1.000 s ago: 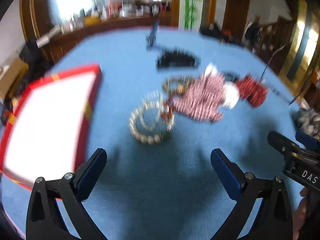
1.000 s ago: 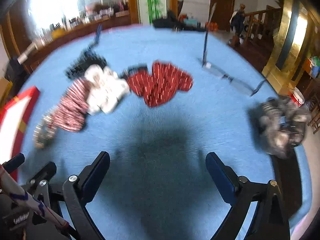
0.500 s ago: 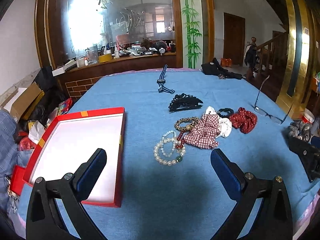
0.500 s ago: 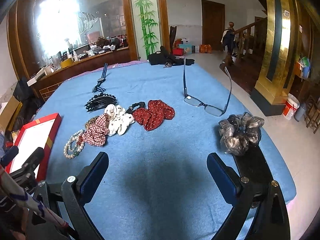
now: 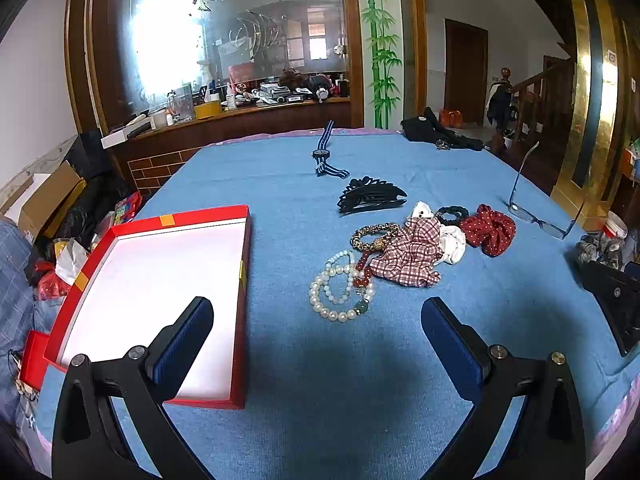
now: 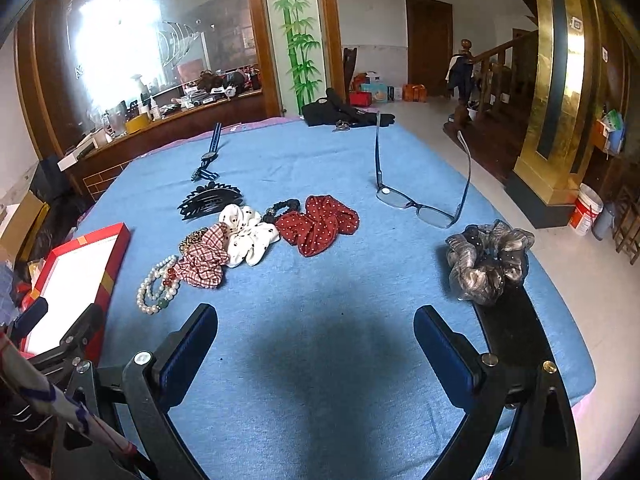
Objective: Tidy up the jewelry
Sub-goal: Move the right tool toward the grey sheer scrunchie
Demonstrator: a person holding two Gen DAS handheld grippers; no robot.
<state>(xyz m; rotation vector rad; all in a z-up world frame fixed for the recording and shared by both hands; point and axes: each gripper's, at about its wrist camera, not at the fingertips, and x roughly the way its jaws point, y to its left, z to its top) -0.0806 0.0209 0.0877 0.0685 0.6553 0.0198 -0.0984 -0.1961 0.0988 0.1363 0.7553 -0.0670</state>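
Note:
A red box with a white inside (image 5: 160, 280) lies open on the blue table at the left. Pearl bracelets (image 5: 340, 288) and a red bead string (image 5: 362, 268) lie right of it, beside a leopard bracelet (image 5: 374, 234), a checked scrunchie (image 5: 412, 256), a white one (image 5: 452, 242) and a red dotted one (image 5: 488, 230). My left gripper (image 5: 316, 326) is open and empty, above the table just in front of the pearls. My right gripper (image 6: 316, 336) is open and empty over bare cloth, with the pearls (image 6: 156, 286) to its left.
A black hair claw (image 5: 370, 198), a striped watch (image 5: 324, 156) and glasses (image 6: 420, 204) lie farther back. A grey scrunchie (image 6: 486, 260) sits near the right table edge. A black bag (image 6: 340, 114) lies at the far edge. Clutter stands on the floor at the left.
Both grippers have pulled back and up from the table, so the jewelry now looks farther off. The blur has gone; both views are steady. Jaws stay open.

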